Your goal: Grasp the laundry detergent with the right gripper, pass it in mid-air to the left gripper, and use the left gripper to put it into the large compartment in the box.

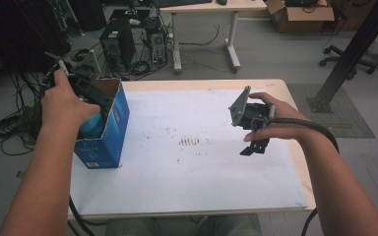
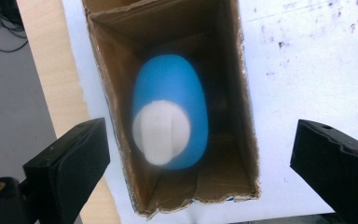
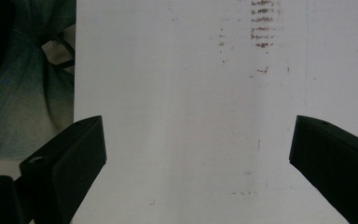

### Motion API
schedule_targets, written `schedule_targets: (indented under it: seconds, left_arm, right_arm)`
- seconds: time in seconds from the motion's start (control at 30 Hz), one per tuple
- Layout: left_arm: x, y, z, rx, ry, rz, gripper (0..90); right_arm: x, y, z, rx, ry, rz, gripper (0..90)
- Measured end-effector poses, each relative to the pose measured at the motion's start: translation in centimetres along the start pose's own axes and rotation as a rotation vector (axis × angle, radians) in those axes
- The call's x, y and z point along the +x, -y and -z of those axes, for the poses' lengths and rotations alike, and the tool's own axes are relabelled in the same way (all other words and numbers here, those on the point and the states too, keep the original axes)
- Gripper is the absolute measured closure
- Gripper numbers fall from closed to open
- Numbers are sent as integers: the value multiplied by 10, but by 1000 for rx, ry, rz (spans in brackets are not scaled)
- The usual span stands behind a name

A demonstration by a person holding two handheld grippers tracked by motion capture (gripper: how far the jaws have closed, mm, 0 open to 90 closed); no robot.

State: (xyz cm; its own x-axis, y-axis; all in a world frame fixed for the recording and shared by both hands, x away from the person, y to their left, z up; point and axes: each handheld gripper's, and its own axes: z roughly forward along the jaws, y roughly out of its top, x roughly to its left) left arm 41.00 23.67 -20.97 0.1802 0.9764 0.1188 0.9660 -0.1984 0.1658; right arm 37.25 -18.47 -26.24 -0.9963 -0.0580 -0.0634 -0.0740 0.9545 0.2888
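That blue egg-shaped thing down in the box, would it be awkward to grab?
Probably. The blue egg-shaped thing looks smooth and rounded, so it might slip or roll. The cardboard box hugs it closely, likely leaving the left gripper scant room.

1. The left claw (image 2: 200, 154) hangs over an open cardboard box (image 2: 107, 93), its two black jaws spread wide, one at each lower corner.
2. Inside the box lies a blue egg-shaped thing (image 2: 172, 88) with a white patch (image 2: 161, 130) on its near end, slightly blurred.
3. The box stands on a white sheet (image 2: 307, 60) speckled with dark marks, on a pale wooden tabletop (image 2: 51, 74).
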Motion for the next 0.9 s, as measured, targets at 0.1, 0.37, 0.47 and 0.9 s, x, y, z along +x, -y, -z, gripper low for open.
schedule_targets:
  seconds: [0.1, 0.37, 0.47, 0.9]
  left_arm:
    - [-3, -1, 3, -9, 6, -19, 16]
    - [-18, -6, 13, -19, 9, -155, 2]
    - [-28, -8, 16, -13, 25, -252, 2]
    - [-57, -15, 32, -1, 150, -492, 2]
  right_arm:
    - [0, 1, 1, 4, -4, -1, 38]
    - [1, 2, 6, 13, 5, -4, 37]
    - [1, 3, 7, 17, 5, -5, 37]
    - [0, 6, 14, 37, 4, -15, 36]
